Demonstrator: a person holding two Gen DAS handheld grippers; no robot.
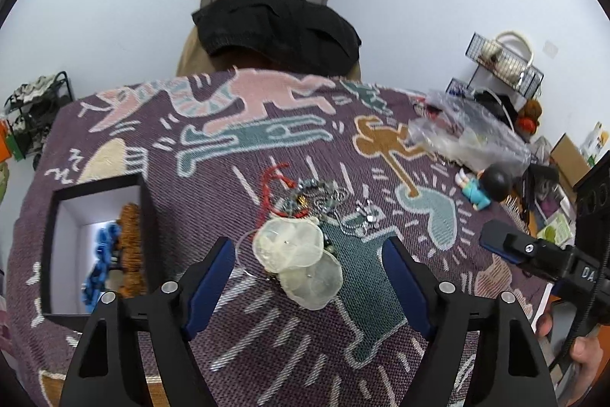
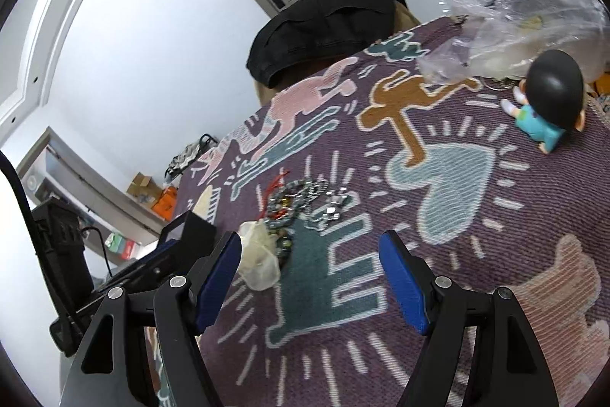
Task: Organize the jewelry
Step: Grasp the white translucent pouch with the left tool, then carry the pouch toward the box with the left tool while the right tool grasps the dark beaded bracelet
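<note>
A heap of jewelry lies on the patterned cloth: pale shell discs, a red cord, dark beads and a silver chain piece. My left gripper is open, its blue pads either side of the shell discs without touching them. My right gripper is open over the cloth, just right of the heap, nothing between its fingers; it also shows as a dark tool at the right of the left view. An open black box at left holds blue and orange pieces.
A small doll lies at the right, beside crumpled clear plastic. A chair with black cloth stands behind the table. A wire rack and clutter sit far right.
</note>
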